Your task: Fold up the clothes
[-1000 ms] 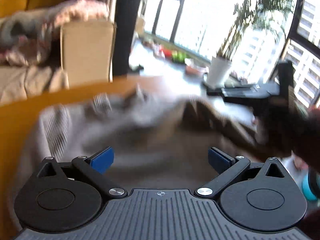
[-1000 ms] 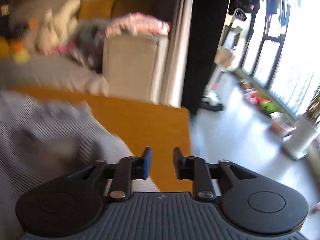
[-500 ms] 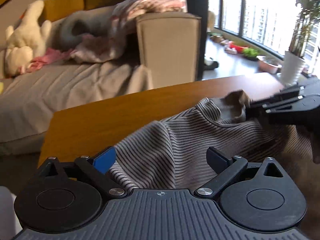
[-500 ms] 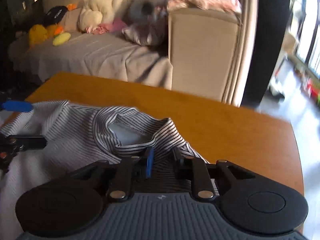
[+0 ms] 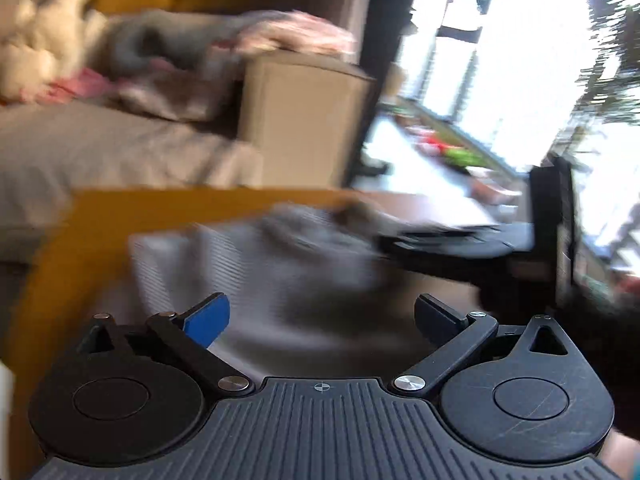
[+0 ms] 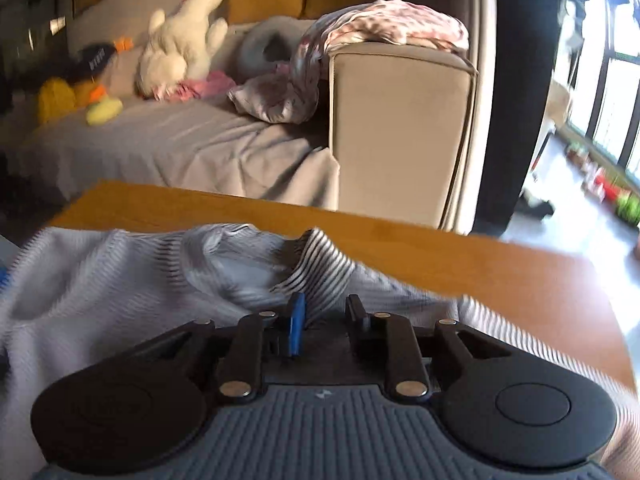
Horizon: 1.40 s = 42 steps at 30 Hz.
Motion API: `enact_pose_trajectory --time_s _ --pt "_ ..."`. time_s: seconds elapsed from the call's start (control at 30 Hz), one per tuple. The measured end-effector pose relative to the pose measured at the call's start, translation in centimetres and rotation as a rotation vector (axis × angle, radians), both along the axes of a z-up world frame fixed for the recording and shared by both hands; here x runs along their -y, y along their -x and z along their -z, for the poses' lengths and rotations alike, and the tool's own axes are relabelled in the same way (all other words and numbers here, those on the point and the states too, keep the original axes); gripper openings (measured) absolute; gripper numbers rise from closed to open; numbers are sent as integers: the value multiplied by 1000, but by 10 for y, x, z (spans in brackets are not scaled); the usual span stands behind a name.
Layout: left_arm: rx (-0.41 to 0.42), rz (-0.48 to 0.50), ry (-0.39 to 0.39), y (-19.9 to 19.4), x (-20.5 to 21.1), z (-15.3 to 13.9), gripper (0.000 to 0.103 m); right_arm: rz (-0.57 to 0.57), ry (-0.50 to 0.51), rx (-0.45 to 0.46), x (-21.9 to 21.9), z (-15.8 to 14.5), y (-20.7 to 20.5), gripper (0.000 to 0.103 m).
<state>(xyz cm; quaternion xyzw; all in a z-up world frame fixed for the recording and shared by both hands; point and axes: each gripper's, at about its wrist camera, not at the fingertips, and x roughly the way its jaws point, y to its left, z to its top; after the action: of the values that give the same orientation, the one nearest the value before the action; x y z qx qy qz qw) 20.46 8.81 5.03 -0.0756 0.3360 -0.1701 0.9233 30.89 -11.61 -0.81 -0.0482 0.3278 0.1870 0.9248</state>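
A grey-and-white striped shirt (image 6: pixel 120 280) lies rumpled on the orange-brown wooden table (image 6: pixel 500 276), collar toward the far edge. My right gripper (image 6: pixel 325 316) has its fingers close together at the striped collar (image 6: pixel 320 264), with shirt fabric between them. In the blurred left wrist view the shirt (image 5: pixel 256 264) lies ahead of my left gripper (image 5: pixel 320 316), which is open and empty just above the cloth. The right gripper's dark body (image 5: pixel 452 240) shows at the shirt's far right.
A beige sofa (image 6: pixel 192 140) stands behind the table with a white plush toy (image 6: pixel 180 52), yellow toys (image 6: pixel 100 108) and a patterned blanket (image 6: pixel 384 24) on its armrest. Bright windows and the floor with small items lie to the right (image 6: pixel 600 176).
The left wrist view has swung right and blurred; the left gripper stays open over the shirt. The right gripper has kept its hold at the collar and drawn it slightly nearer.
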Motion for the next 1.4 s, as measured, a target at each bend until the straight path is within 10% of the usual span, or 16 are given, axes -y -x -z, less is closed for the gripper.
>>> enact_pose_trajectory --time_s 0.13,0.37,0.53,0.8,1.0,1.2,1.4 --pt "-10 158 -26 27 46 23 102 13 -35 17 42 -20 39 27" --pt "-21 167 -118 53 55 38 103 -14 131 82 77 -37 99 44" --pt "28 117 -139 71 11 8 103 -118 56 -1 60 -31 132 42" --pt "41 -214 -132 63 -82 -30 103 -396 -371 -414 -18 -15 168 38" --pt "57 -282 -71 67 -106 -38 103 -287 -576 -730 -55 19 155 35" --pt "123 -332 -36 72 -116 -46 103 -295 -424 -340 -91 -21 132 3" --pt "125 -286 -25 67 -104 -41 103 -223 -352 119 -56 -140 89 0"
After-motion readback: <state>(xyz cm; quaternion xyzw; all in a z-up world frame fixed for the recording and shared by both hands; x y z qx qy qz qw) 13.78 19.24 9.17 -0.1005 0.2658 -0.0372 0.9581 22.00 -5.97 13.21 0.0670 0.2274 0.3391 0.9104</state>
